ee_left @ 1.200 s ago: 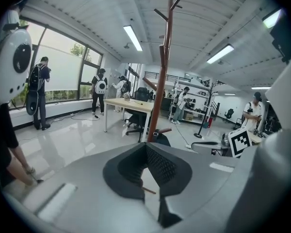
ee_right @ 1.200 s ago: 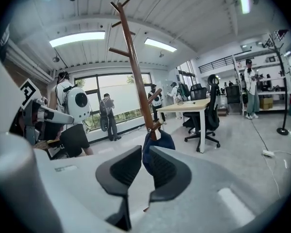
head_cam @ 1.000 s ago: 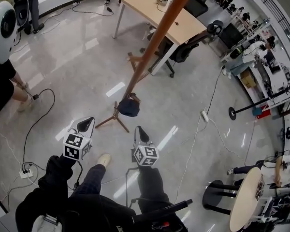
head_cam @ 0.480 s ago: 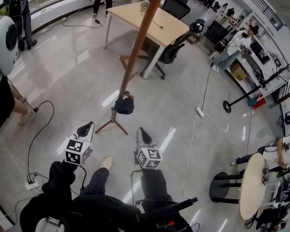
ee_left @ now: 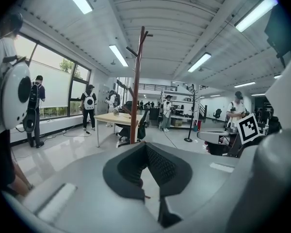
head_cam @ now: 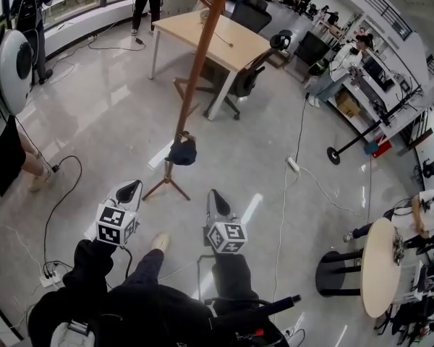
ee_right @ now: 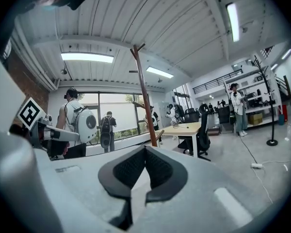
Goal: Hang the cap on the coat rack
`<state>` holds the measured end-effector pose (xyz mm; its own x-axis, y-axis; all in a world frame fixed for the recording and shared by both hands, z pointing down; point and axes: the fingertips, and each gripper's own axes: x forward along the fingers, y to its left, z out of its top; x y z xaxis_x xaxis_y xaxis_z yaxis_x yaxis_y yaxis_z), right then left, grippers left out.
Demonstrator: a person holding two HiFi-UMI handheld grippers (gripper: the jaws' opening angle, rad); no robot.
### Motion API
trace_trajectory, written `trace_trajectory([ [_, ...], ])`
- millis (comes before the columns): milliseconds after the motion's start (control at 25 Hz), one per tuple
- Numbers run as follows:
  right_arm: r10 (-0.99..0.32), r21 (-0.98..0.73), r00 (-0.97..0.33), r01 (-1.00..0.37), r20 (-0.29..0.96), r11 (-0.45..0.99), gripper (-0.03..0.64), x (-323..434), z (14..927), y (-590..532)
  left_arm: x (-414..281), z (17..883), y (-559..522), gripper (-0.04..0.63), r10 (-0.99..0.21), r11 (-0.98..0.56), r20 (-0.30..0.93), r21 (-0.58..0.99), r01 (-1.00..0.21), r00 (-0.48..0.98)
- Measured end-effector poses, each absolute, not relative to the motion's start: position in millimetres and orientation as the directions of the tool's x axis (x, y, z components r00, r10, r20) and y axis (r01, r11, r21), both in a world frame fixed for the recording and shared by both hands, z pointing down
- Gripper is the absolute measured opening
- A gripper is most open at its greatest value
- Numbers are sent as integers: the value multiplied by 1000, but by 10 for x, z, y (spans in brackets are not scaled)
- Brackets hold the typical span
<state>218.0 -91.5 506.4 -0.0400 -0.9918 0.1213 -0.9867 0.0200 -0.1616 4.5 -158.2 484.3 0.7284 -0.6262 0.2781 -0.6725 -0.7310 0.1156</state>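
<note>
Right hand-held gripper [head_cam: 214, 196] closed; coat rack [head_cam: 197, 67] upright

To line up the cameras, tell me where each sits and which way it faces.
Head view: on the person's head, looking steeply down at coat rack, cap, own legs, left gripper, right gripper.
Left gripper view: rides the left gripper, faces the coat rack along closed jaws; right gripper's cube at right.
Right gripper view: rides the right gripper, faces the coat rack along closed jaws; left gripper's cube at left.
All three share coat rack and table.
</note>
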Motion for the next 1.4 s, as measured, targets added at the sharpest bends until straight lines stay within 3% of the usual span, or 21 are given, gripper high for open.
trace_trajectory([
  [1400, -998, -98, 62, -993, 0, -62, 3, 1873, 4334, 587, -352, 4431, -516, 2, -585, -792, 213, 61, -608, 783],
])
